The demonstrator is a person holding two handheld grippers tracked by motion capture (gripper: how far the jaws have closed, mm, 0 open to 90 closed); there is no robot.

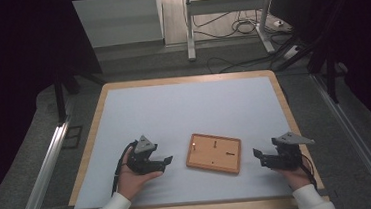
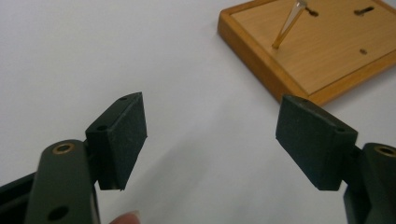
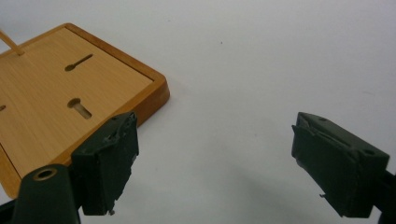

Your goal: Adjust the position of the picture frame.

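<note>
Board: one wooden board lies flat on the white mat, near the front edge and between the two grippers, touching neither.
Long axis: it runs left to right across the table, turned slightly so the right end sits nearer the person.
Frame: a raised darker rim surrounds a paler sunken panel, seen in the left gripper view.
On the board: one thin peg stands in the panel near the far left corner, leaning in the left gripper view; its base shows at the upper left edge of the right gripper view.
Slots: the right gripper view shows two keyhole-shaped slots cut in the panel; both look empty.
Left gripper: the left gripper rests on the mat just left of the board, held in a hand, jaws spread wide with nothing between them.
Right gripper: the right gripper rests just right of the board, jaws also wide apart and empty, pointing toward the board.
Table: the mat covers a wooden table; beyond it, cables lie on the floor.
</note>
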